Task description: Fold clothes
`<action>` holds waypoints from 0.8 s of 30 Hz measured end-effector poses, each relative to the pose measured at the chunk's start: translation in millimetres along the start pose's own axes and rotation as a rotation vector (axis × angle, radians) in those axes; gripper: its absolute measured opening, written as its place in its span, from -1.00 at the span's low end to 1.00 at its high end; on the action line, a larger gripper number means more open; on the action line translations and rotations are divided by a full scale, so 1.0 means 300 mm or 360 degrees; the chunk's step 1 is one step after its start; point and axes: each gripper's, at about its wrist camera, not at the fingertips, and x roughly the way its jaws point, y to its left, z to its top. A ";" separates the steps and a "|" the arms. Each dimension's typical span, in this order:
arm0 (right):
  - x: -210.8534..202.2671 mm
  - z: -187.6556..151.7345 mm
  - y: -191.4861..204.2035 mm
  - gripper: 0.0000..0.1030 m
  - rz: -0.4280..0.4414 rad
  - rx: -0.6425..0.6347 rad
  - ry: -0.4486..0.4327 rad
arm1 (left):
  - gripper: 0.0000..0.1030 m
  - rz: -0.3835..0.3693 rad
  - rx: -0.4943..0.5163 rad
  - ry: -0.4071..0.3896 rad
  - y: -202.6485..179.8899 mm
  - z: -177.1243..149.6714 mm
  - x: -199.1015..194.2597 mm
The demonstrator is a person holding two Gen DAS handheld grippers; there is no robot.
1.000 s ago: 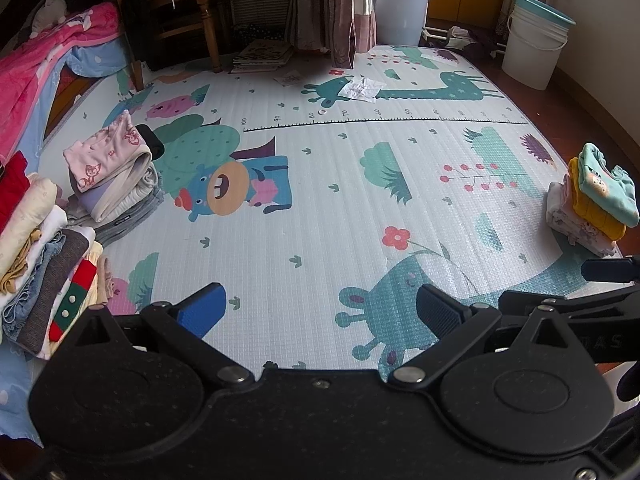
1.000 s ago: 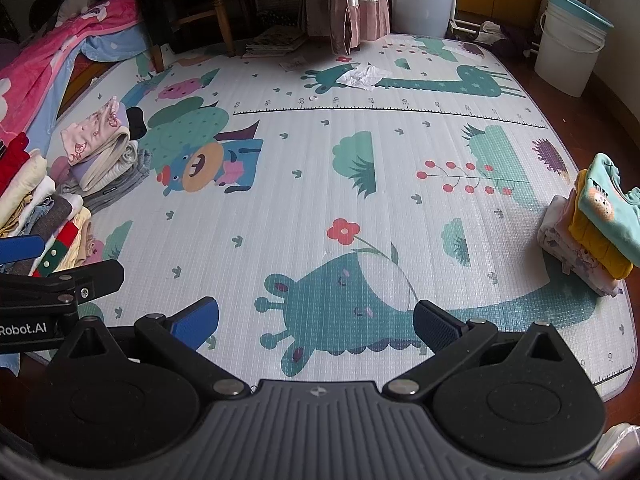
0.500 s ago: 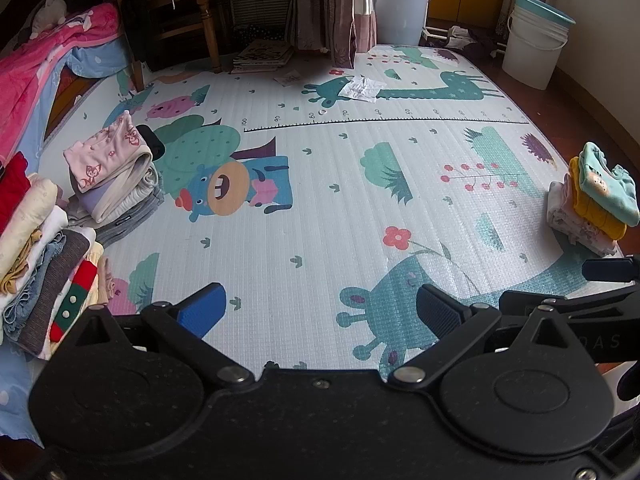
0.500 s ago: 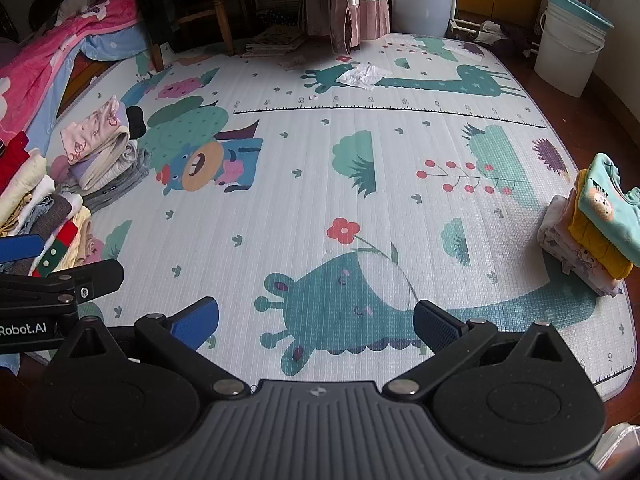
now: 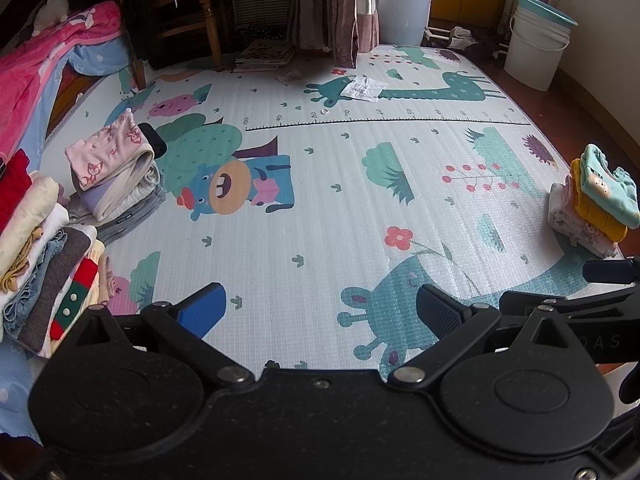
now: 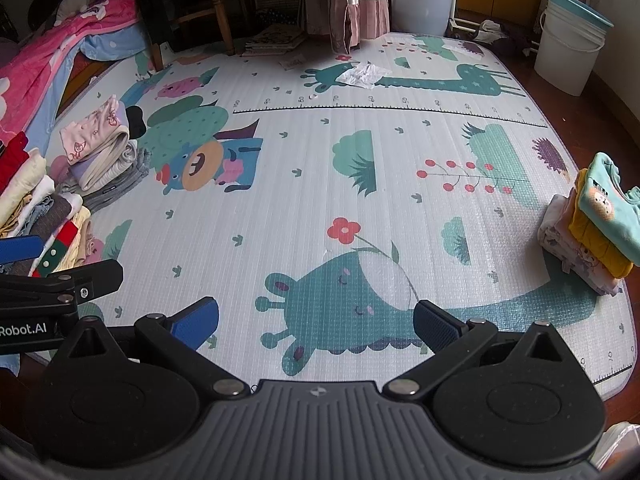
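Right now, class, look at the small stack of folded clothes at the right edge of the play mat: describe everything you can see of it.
The stack of folded clothes sits on the play mat near its right edge. A teal top with a cartoon animal face lies uppermost, over a mustard-yellow knit, then pale pink and white printed pieces. The soft layers lean and overhang to the right. Neither gripper touches it.

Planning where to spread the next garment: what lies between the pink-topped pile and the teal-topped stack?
Only bare play mat lies between the pink-topped pile and the teal-topped stack; both wrist views show it.
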 end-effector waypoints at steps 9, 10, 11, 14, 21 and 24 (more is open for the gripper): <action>-0.035 0.015 0.040 1.00 0.0185 -0.0056 -0.0061 | 0.99 0.0044 -0.0226 -0.0033 0.108 0.040 -0.028; -0.048 0.023 0.051 1.00 0.0204 -0.0071 -0.0083 | 0.99 0.0055 -0.0276 -0.0046 0.135 0.048 -0.036; -0.063 0.032 0.063 1.00 0.0233 -0.0093 -0.0109 | 0.99 0.0068 -0.0336 -0.0061 0.167 0.058 -0.045; -0.104 0.060 0.093 1.00 0.0326 -0.0128 -0.0186 | 0.99 0.0115 -0.0550 -0.0116 0.285 0.091 -0.072; -0.123 0.174 0.141 1.00 0.0497 -0.0117 -0.0260 | 0.99 0.0172 -0.1063 -0.0264 0.607 0.167 -0.144; -0.135 0.236 0.161 1.00 0.0534 -0.0172 -0.0355 | 0.99 0.0272 -0.1126 -0.0359 0.723 0.200 -0.186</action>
